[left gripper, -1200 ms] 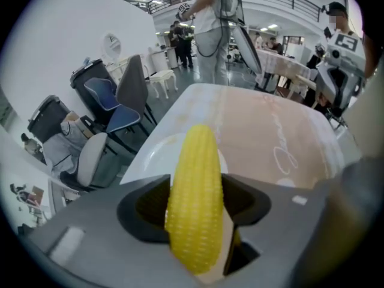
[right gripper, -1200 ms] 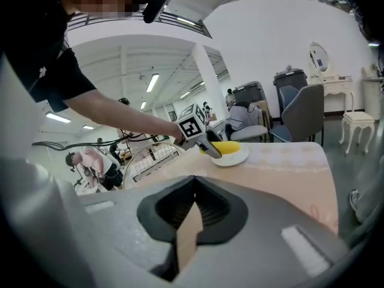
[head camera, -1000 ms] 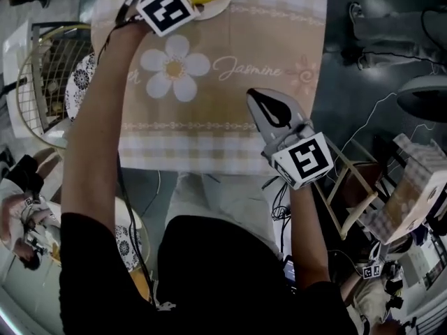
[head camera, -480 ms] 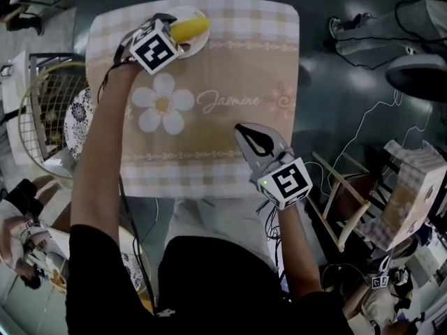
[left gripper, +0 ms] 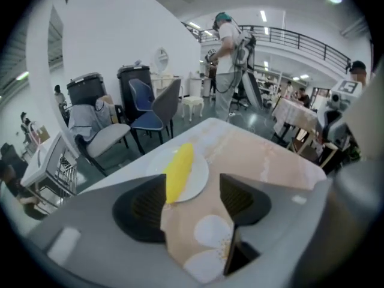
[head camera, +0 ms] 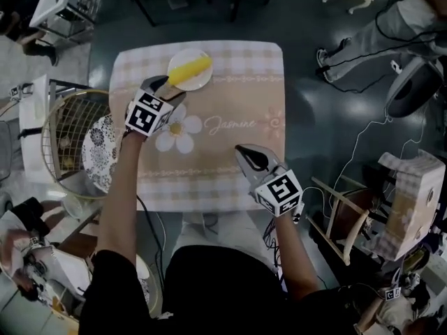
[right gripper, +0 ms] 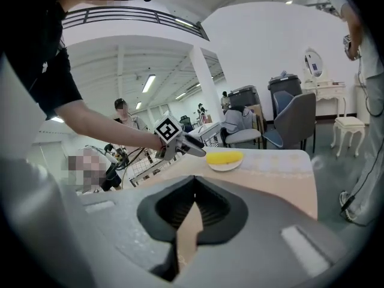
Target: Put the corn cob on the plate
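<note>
**Head view with both gripper views: corn cob at rest on the plate.**

The corn cob lies lengthwise across the small white plate, which stands at the far edge of the table, left of centre, on a beige checked cloth. One end of the cob overhangs the plate's right rim.

The left gripper hangs just near of the plate on its left side and points down toward it. Its jaws are spread, having just narrowed a little, and nothing lies between them. In the left gripper view only the cloth shows in the gap, with the cob and plate beyond the tips. Whether a tip touches the plate rim cannot be told.

The right gripper sits over the near right part of the table, well apart from the plate. Its jaws are pressed together on nothing.

A wire basket and a patterned dish stand off the table to the left.

Step in hand, as judged: the placing itself looks complete, since the cob rests on the plate and neither gripper holds it. What remains is the retreat.

Next move, as judged: the left gripper should be drawn toward the near side and kept clear of the rim. The cob is round and overhangs the plate, so a nudge could roll it off. The plate is also close to the table's far edge and should not be pushed.
</note>
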Action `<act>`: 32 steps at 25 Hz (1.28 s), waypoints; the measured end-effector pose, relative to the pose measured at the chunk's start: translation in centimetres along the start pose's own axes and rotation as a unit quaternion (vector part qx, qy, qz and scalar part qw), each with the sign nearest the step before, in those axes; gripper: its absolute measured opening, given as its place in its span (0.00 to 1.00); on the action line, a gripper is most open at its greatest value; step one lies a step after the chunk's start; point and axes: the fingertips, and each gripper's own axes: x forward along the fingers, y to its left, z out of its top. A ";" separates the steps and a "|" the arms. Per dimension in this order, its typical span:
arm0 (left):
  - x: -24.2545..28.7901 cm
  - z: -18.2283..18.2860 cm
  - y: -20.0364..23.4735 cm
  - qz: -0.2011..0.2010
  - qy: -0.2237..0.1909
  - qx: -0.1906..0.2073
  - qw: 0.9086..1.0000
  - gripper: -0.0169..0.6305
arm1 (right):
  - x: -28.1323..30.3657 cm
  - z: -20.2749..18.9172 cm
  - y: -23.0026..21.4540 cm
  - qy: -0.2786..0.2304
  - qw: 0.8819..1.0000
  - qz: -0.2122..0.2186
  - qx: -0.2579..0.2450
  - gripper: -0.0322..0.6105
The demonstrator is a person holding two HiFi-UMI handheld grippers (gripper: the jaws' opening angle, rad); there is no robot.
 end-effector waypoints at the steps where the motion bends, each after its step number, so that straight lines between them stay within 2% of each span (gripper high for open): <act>1: -1.2 0.1 -0.6 0.004 -0.010 -0.004 1.000 0.45 | -0.2 0.6 0.5 -0.004 1.000 -0.001 -0.003 0.05; 6: -6.2 1.7 -3.8 0.015 -0.072 -0.025 0.997 0.35 | -1.1 3.2 2.6 -0.021 0.999 -0.004 -0.027 0.05; 9: -6.9 2.7 -4.9 0.018 -0.108 -0.043 0.993 0.28 | -0.6 3.5 1.8 -0.025 0.999 -0.003 -0.037 0.05; 13: -8.3 2.2 -6.4 0.017 -0.136 -0.064 0.988 0.22 | -0.1 3.4 1.8 -0.025 0.999 -0.011 -0.033 0.05; 20: -20.3 0.3 -11.1 0.046 -0.195 -0.064 0.978 0.05 | -2.7 7.0 10.5 -0.053 0.995 -0.018 -0.077 0.05; 27: -27.1 -1.1 -15.5 0.051 -0.235 -0.059 0.969 0.04 | -4.7 9.5 15.8 -0.091 0.990 -0.021 -0.104 0.05; 32: -30.4 -0.5 -17.1 0.056 -0.258 -0.028 0.964 0.04 | -5.5 11.3 18.5 -0.120 0.986 -0.023 -0.116 0.05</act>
